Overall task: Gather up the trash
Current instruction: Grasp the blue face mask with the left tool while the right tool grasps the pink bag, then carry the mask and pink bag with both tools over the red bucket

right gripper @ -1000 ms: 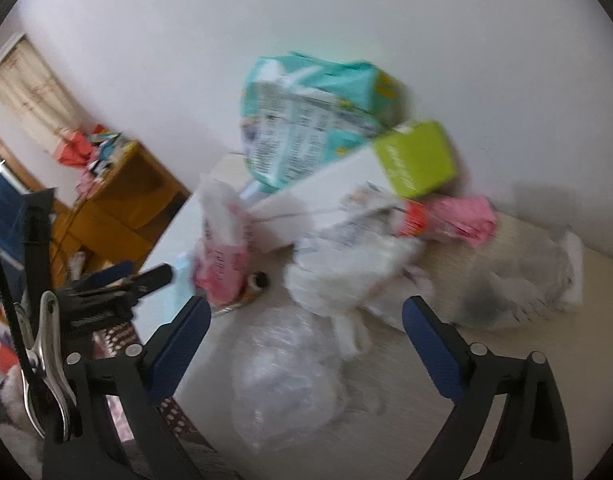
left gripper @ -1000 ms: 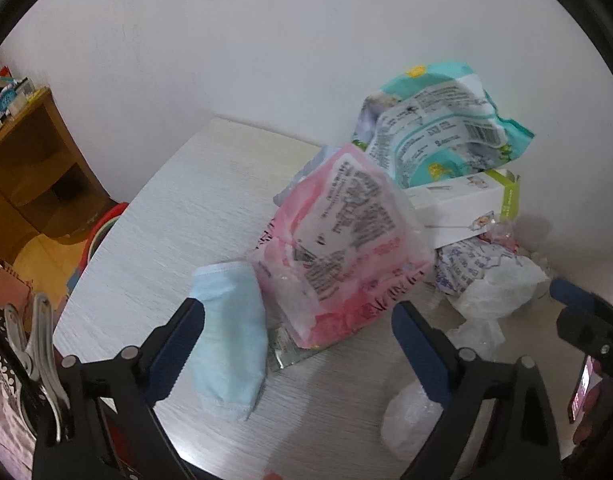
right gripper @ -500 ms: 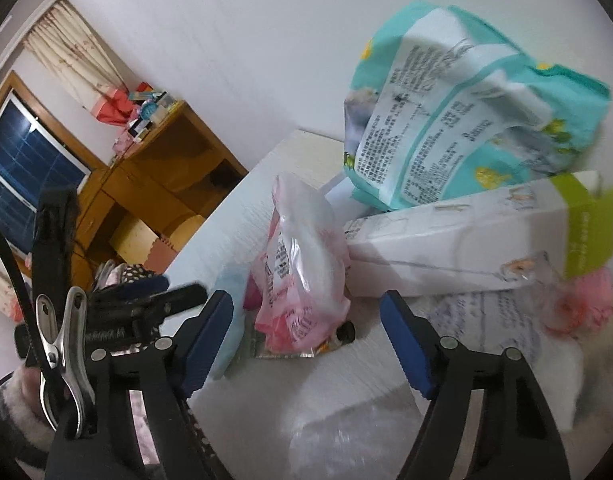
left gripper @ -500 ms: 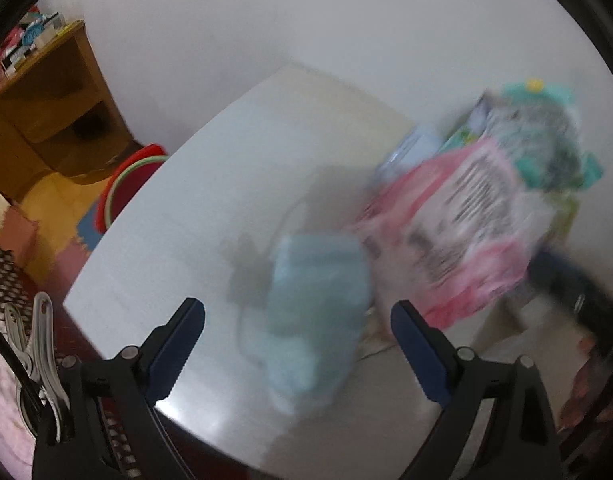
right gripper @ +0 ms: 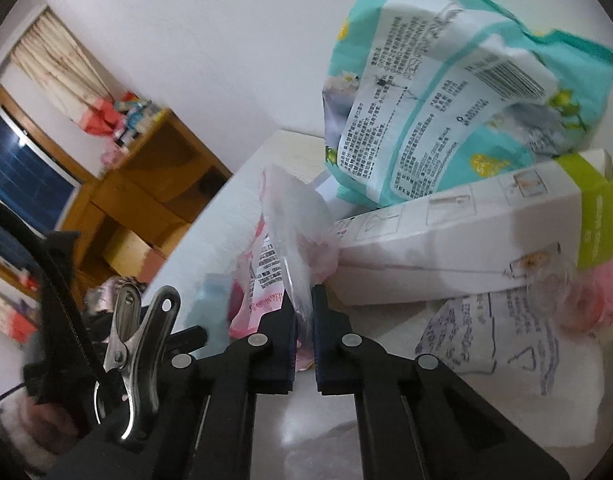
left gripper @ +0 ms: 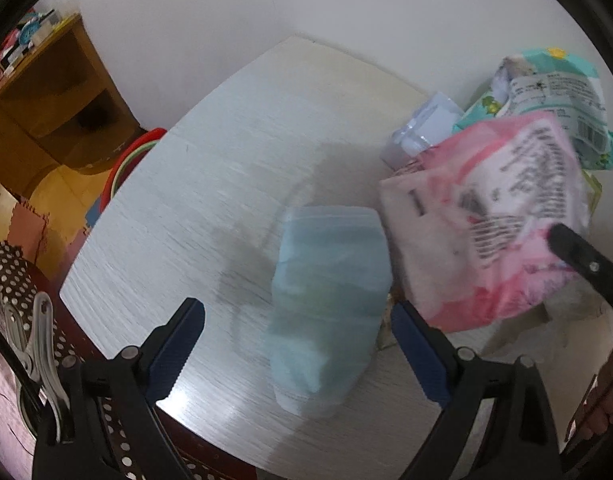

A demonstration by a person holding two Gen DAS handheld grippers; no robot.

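A heap of trash lies on a pale round table [left gripper: 210, 184]. My left gripper [left gripper: 297, 310] is open and points steeply down, with a light blue face mask [left gripper: 330, 288] lying flat between its fingers, untouched. My right gripper [right gripper: 303, 304] is closing, and its pads pinch a fold of the pink printed plastic bag [right gripper: 290, 216]. In the left wrist view that pink bag [left gripper: 494, 216] sits right of the mask, with a black finger of the right gripper [left gripper: 586, 268] against it.
A teal printed bag [right gripper: 446, 92] and a white box with a green end [right gripper: 466, 240] lean behind the pink bag, by the wall. Crumpled printed paper [right gripper: 486, 332] lies to the right. A wooden shelf [left gripper: 46, 120] and a red basin [left gripper: 134, 160] stand beyond the table's left edge.
My right gripper has gone from wide open to shut on the pink bag's plastic. My left gripper has dropped and shifted left, so the mask now lies between its fingers.
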